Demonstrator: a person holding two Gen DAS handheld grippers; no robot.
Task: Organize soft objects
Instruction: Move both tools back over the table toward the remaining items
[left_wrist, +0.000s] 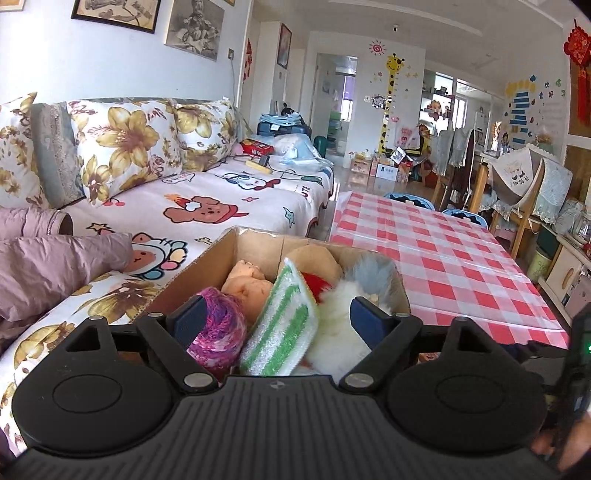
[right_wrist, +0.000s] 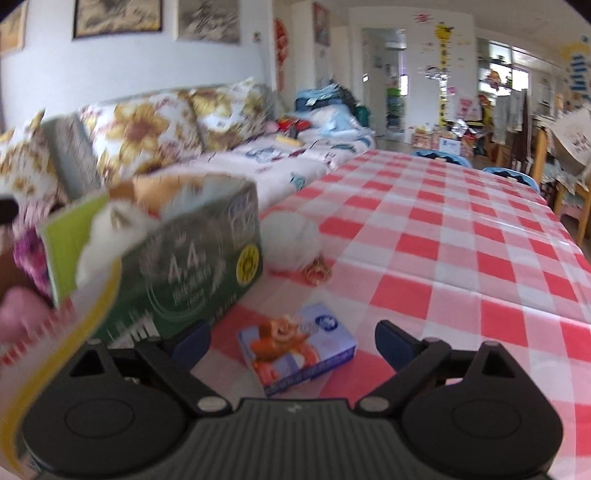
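Note:
My left gripper (left_wrist: 279, 317) hovers over an open cardboard box (left_wrist: 207, 266) with its jaws wide apart, gripping nothing. In the box lie a purple yarn ball (left_wrist: 218, 328), a green-and-white striped cloth (left_wrist: 284, 325), a white fluffy toy (left_wrist: 332, 332) and a peach plush (left_wrist: 247, 284). My right gripper (right_wrist: 291, 343) is open just above the checked table. A small tissue packet (right_wrist: 299, 347) lies between its fingers, untouched. Right of the box's green printed side (right_wrist: 192, 273), a white pom-pom (right_wrist: 291, 240) with a gold ring rests on the table.
The box stands at the left end of the red-and-white checked table (right_wrist: 461, 258), next to a sofa (left_wrist: 221, 199) with flowered cushions. A purple jacket (left_wrist: 55, 266) lies on the sofa. Chairs (left_wrist: 517, 192) and clutter stand beyond the table's far end.

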